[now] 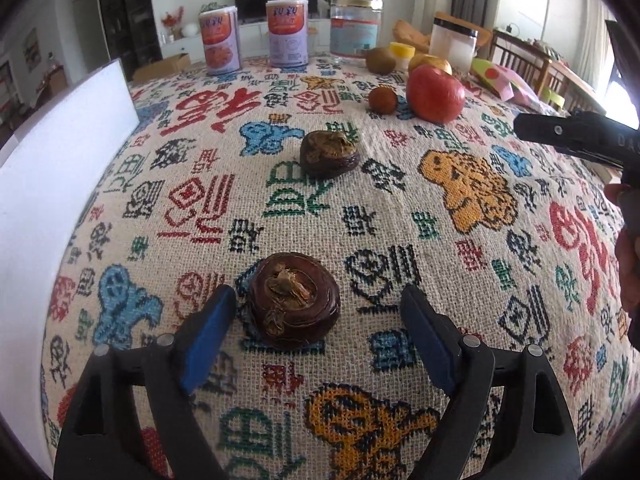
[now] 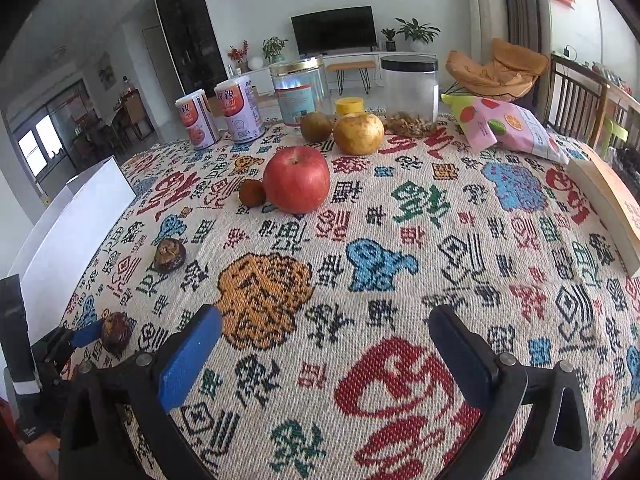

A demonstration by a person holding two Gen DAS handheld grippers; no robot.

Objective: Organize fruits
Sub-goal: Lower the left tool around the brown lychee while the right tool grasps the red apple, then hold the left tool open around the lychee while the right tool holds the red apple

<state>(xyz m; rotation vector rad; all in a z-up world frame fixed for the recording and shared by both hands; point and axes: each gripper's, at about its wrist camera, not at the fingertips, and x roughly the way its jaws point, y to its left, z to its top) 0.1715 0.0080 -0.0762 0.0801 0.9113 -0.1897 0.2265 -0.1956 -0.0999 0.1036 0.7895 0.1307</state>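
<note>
My left gripper (image 1: 317,296) is open and low over the patterned cloth. A dark brown water chestnut (image 1: 294,300) lies on the cloth between its blue pads, nearer the left pad, and neither pad presses on it. A second water chestnut (image 1: 330,154) lies farther back. Beyond it are a small brown round fruit (image 1: 383,99), a red apple (image 1: 436,94), a kiwi (image 1: 380,60) and a yellow pear (image 1: 430,64). My right gripper (image 2: 326,320) is open above bare cloth with nothing between its fingers. The apple (image 2: 296,184) is well ahead of it.
A white box (image 1: 60,152) runs along the left edge of the table. At the back stand two printed cans (image 1: 219,42), a glass jar (image 1: 356,28), a black-lidded clear jar (image 2: 408,92) and a yellow lid (image 2: 350,105). A snack bag (image 2: 508,128) and a book (image 2: 612,208) lie at the right.
</note>
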